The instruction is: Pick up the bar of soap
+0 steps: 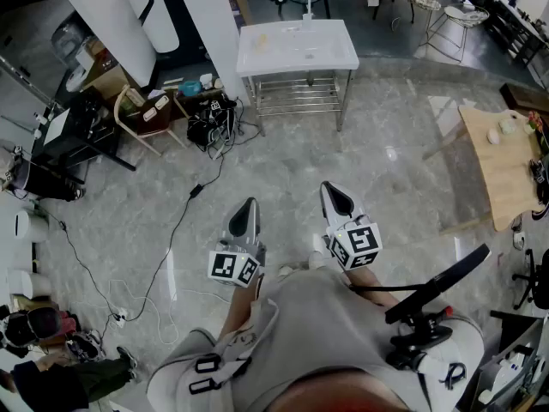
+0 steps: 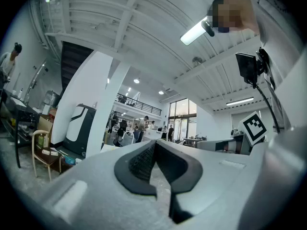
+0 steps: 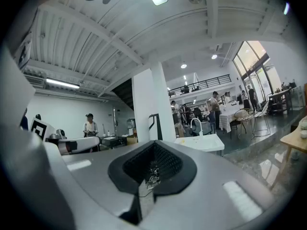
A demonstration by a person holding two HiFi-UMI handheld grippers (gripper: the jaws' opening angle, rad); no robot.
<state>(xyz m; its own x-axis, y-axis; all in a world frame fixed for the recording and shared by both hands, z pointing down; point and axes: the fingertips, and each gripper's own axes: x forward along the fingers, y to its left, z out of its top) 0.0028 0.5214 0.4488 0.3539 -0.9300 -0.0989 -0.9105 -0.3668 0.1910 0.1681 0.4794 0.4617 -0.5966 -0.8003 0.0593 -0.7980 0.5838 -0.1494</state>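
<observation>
While left tongs (image 1: 248, 209) and right tongs (image 1: 333, 193) are pressed together, pale-yellow soap (image 1: 262, 37) lies on white sink (image 1: 343, 58)

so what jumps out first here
The left tool and right tool are held out side by side in front of the person, both shut and empty. Beyond them, across the grey marble floor, stands a white sink stand, and a wooden table sits at the right edge.
</observation>
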